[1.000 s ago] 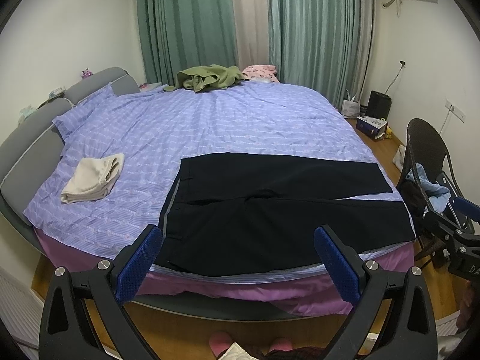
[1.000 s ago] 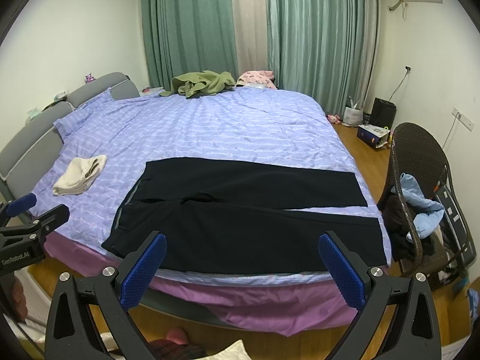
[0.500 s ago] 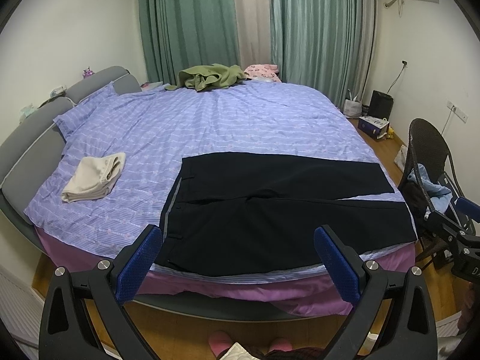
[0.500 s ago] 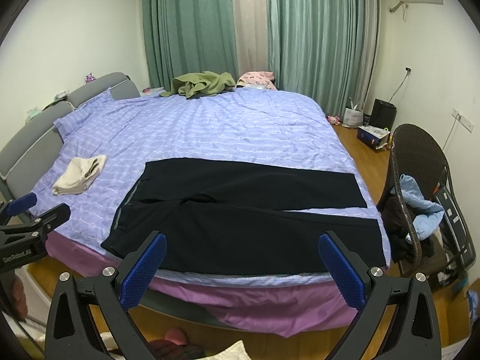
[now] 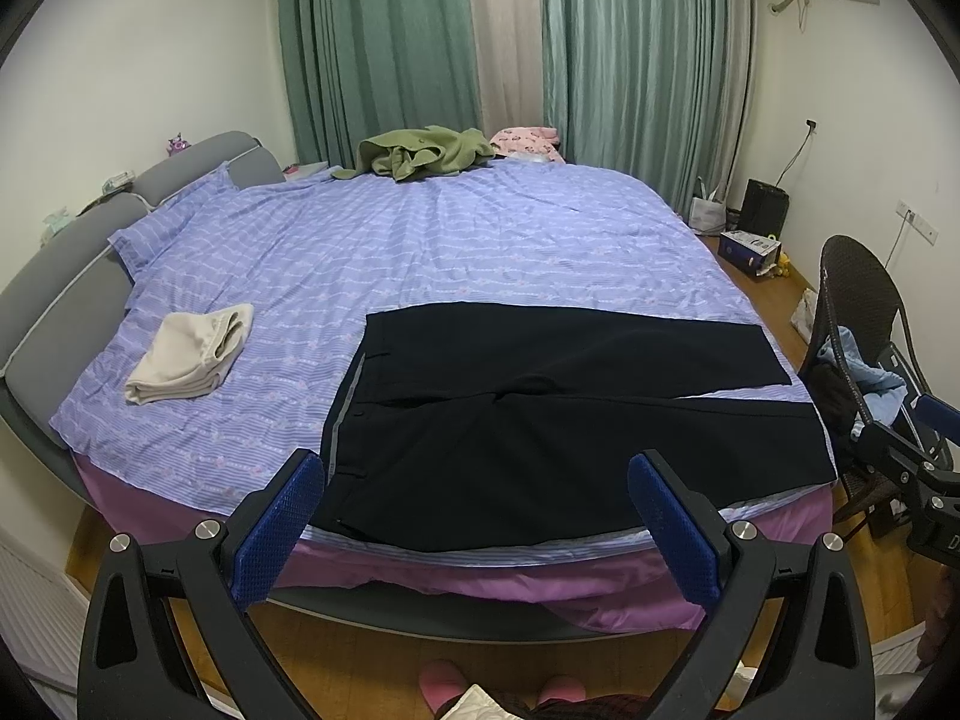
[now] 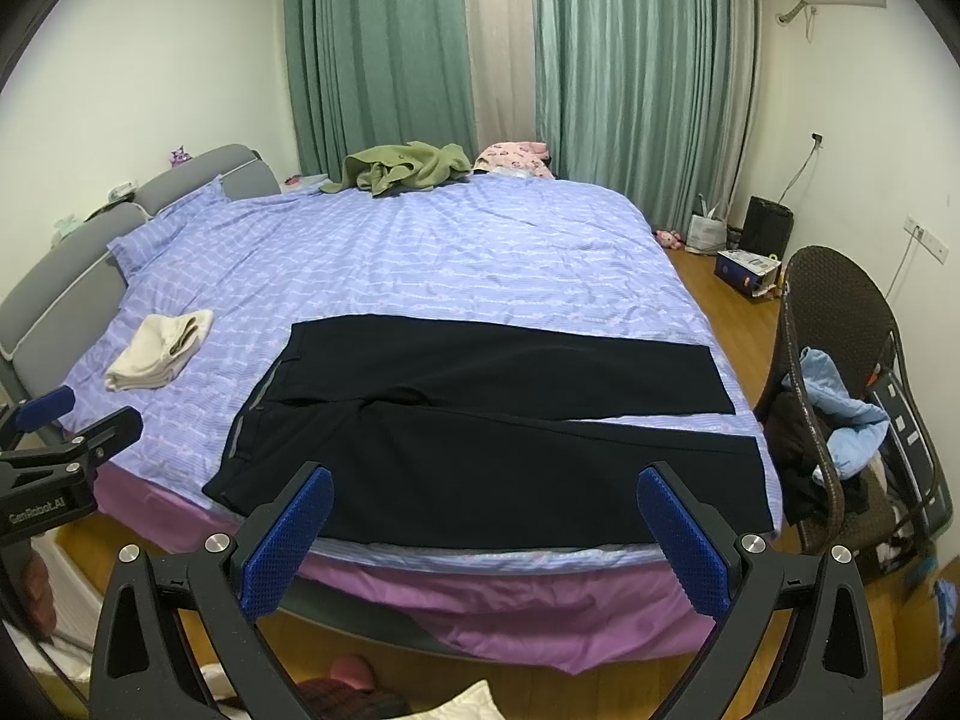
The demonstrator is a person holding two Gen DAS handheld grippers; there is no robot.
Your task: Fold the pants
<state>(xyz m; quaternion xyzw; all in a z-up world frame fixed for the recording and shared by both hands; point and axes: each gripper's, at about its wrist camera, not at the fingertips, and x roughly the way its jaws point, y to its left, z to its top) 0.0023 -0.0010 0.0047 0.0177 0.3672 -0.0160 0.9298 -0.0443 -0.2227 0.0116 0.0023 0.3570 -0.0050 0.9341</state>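
Note:
Black pants [image 5: 540, 420] lie spread flat on the near side of the bed [image 5: 456, 252], waistband to the left, both legs running right; they also show in the right wrist view [image 6: 480, 438]. My left gripper [image 5: 477, 516] is open and empty, held off the bed's near edge in front of the waist end. My right gripper [image 6: 486, 531] is open and empty, in front of the legs. Each gripper shows at the edge of the other's view, the right one [image 5: 918, 450] and the left one [image 6: 54, 438].
A folded beige garment [image 5: 192, 354] lies on the bed's left. A green jacket [image 5: 420, 153] and pink clothes [image 5: 528, 138] sit at the far side. A wicker chair [image 6: 840, 396] with clothes stands right. Grey headboard [image 5: 72, 264] at left. Boxes [image 6: 747, 270] on the floor.
Both views have barely shifted; the bed sits slightly higher in the left wrist view. The pants have not moved and both grippers stay open.

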